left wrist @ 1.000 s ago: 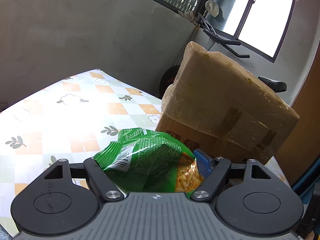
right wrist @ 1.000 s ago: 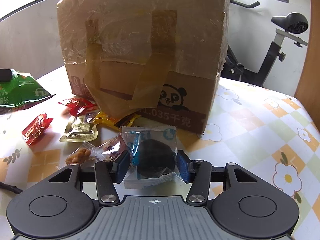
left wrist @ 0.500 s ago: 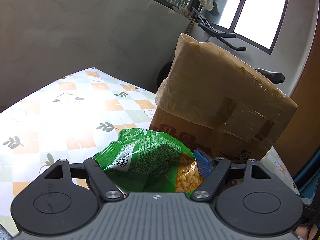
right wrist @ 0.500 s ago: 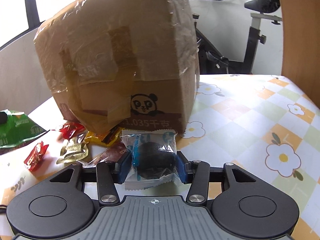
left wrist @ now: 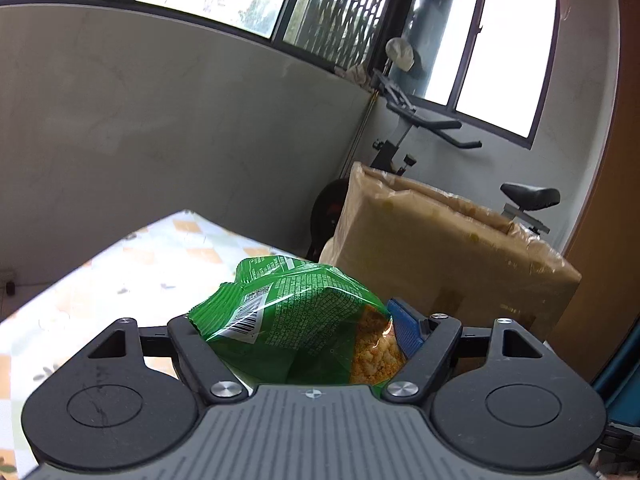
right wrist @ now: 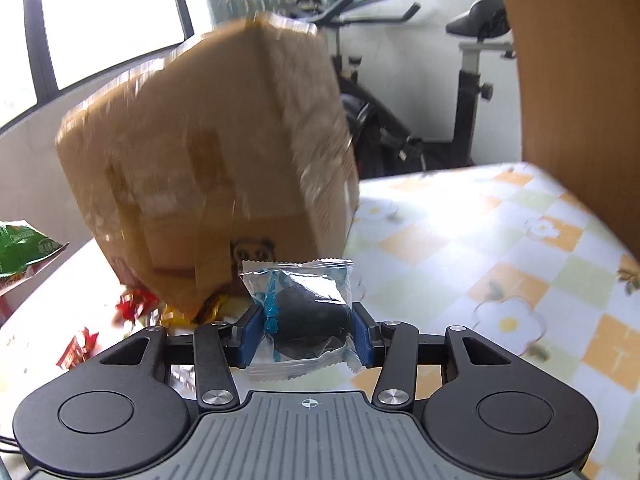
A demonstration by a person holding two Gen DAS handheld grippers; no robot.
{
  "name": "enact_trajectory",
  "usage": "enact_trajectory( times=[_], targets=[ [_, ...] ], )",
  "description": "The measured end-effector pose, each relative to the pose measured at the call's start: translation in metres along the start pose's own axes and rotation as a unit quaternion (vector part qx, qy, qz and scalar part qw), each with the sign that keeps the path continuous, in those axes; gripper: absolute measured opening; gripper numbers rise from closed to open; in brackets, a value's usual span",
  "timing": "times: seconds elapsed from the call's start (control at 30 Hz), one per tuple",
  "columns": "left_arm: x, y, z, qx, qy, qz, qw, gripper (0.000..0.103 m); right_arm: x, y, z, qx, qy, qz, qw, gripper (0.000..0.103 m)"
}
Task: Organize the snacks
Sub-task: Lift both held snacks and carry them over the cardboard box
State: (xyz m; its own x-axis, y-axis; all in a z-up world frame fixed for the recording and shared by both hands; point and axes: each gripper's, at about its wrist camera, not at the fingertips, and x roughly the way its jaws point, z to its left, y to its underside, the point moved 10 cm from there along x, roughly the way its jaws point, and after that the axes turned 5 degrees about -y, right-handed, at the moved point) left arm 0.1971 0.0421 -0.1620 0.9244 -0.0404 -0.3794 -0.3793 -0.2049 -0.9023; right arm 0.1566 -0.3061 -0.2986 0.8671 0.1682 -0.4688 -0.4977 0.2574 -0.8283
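Observation:
My left gripper (left wrist: pixel 296 332) is shut on a green snack bag (left wrist: pixel 292 320) with yellow puffs showing through its clear window, held above the table. My right gripper (right wrist: pixel 308 328) is shut on a clear packet (right wrist: pixel 304 312) with a dark round snack inside, also held above the table. A taped cardboard box (right wrist: pixel 208 184) stands ahead of the right gripper; in the left wrist view it (left wrist: pixel 448 248) is ahead to the right. Small red and yellow snack packets (right wrist: pixel 132 304) lie at the box's foot. The green bag's end shows at the right wrist view's left edge (right wrist: pixel 24 248).
The table has a checked flower cloth (right wrist: pixel 500 248). An exercise bike (right wrist: pixel 472 92) stands behind the table. A wooden panel (right wrist: pixel 580 80) rises at the right. A grey wall (left wrist: pixel 160 140) and windows lie behind.
Both grippers have lifted and tilted up with their snacks. The box now sits lower and farther in both views. The right wrist view is blurred by motion.

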Motion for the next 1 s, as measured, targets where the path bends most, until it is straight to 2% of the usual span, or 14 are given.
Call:
enact_trajectory(
  times=[0.23, 0.37, 0.5, 0.6, 0.67, 0.8, 0.9, 1.0],
  targets=[
    [-0.018, -0.080, -0.037, 0.030, 0.049, -0.076, 0.9955, 0.080, -0.051, -0.106, 0.007, -0.017, -0.015, -0.108, 0.994, 0.043],
    [-0.011, -0.110, -0.077, 0.056, 0.081, -0.084, 0.9916, 0.080, -0.053, -0.161, 0.027, -0.041, -0.040, -0.126, 0.990, 0.043],
    [0.016, -0.129, -0.124, 0.078, 0.117, -0.078, 0.9870, 0.080, -0.022, -0.199, 0.051, -0.060, -0.064, -0.101, 0.991, 0.043],
    [0.053, -0.131, -0.155, 0.085, 0.125, -0.052, 0.9871, 0.080, 0.018, -0.212, 0.070, -0.088, -0.062, -0.065, 0.992, 0.043],
    [0.073, -0.129, -0.169, 0.091, 0.116, -0.040, 0.9883, 0.080, 0.044, -0.213, 0.076, -0.095, -0.048, -0.040, 0.994, 0.043],
    [0.125, -0.112, -0.180, 0.107, 0.099, 0.017, 0.9891, 0.080, 0.084, -0.201, 0.082, -0.087, -0.023, 0.007, 0.996, 0.043],
    [0.143, -0.099, -0.183, 0.124, 0.107, 0.033, 0.9860, 0.081, 0.097, -0.190, 0.090, -0.111, -0.008, 0.025, 0.993, 0.043],
    [0.160, -0.090, -0.177, 0.129, 0.097, 0.057, 0.9853, 0.085, 0.100, -0.185, 0.094, -0.129, 0.014, 0.026, 0.991, 0.046]
  ],
)
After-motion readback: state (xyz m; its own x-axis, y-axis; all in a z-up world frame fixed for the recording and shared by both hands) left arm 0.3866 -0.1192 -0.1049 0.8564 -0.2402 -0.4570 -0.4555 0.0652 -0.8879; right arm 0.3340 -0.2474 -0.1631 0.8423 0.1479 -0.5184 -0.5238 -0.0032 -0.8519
